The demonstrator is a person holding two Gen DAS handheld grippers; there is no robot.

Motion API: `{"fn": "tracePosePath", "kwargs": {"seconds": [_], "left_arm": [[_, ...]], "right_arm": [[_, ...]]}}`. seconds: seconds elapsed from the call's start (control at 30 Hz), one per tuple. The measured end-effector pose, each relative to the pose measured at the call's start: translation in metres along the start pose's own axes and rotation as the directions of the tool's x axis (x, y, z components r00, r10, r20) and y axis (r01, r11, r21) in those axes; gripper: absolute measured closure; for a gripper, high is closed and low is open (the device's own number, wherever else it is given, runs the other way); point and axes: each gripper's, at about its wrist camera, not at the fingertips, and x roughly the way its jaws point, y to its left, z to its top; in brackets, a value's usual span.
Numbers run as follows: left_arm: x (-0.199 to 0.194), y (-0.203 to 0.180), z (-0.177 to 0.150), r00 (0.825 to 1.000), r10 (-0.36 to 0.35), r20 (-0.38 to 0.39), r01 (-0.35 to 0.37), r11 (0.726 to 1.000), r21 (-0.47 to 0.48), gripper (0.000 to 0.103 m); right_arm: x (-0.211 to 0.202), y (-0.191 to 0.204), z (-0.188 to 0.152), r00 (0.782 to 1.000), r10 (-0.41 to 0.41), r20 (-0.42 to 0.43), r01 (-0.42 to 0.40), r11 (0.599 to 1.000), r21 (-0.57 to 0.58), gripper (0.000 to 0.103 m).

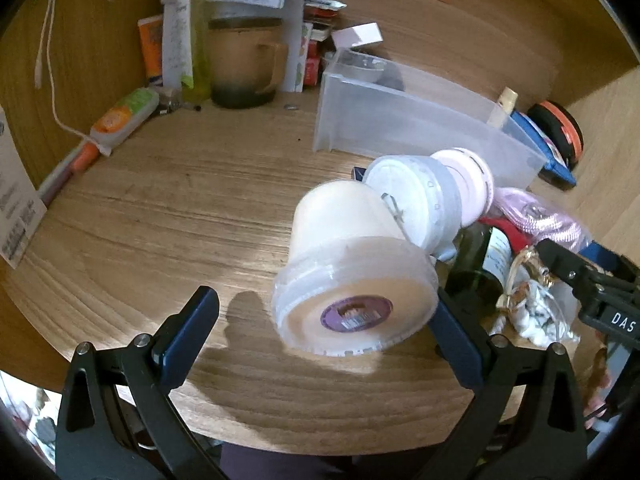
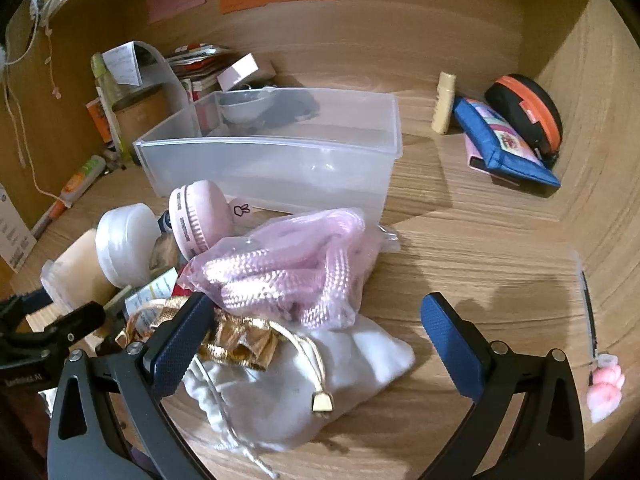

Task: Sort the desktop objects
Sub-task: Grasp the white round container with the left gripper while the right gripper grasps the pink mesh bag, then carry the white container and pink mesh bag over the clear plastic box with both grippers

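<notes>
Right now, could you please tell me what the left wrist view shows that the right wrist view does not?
Only the left wrist view shows the round purple label on the lying translucent plastic tub and a dark green glass bottle. Only the right wrist view shows the white drawstring pouch and the pink fluffy charm. Both show the clear rectangular plastic bin, pink rope bag and the wooden desktop.

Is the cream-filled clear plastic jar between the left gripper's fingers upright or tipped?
Tipped. The cream-filled clear plastic jar lies on its side on the wooden desk, its purple-labelled round end facing the left gripper, whose jaws are open.
</notes>
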Motion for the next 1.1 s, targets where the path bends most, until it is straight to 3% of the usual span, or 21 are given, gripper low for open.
{"fn": "tracePosePath", "kwargs": {"seconds": [0.1,0.17,0.3,0.43,0.57,0.9,1.1], "left_arm": [[0.002,0.001,0.001,1.000,-0.003,0.009,0.003,1.000,-0.018,0.000],[0.002,0.000,0.001,1.000,-0.012,0.018,0.012,1.000,-0.021,0.006],[-0.002,-0.004,0.004,0.999,-0.035,0.025,0.035,0.999,-0.007,0.033],[-0.002,-0.005,0.006,0.999,-0.027,0.031,0.027,1.000,0.007,0.033],[-0.002,-0.003,0.006,0.999,-0.019,0.035,0.019,1.000,0.011,0.033],[-0.020,0.002,0.020,0.995,0.003,0.102,-0.005,1.000,0.013,0.033],[-0.015,0.000,0.031,0.996,-0.012,0.093,0.009,1.000,0.026,0.033]], "right_arm": [[0.004,0.000,0.006,1.000,0.020,-0.007,-0.019,0.999,0.031,0.000],[0.008,0.000,0.008,0.999,0.032,-0.007,-0.032,0.999,0.045,0.000],[0.015,-0.001,0.010,1.000,0.030,-0.006,-0.029,0.996,0.082,0.002],[0.016,-0.001,0.011,0.997,0.079,-0.001,-0.079,0.993,0.088,0.030],[0.012,-0.002,0.011,0.998,0.067,0.014,-0.068,0.994,0.090,0.045],[-0.010,-0.022,0.012,0.988,0.129,0.082,-0.141,0.978,0.154,0.054],[-0.029,-0.027,0.018,0.981,0.138,0.139,-0.158,0.977,0.145,0.059]]}}
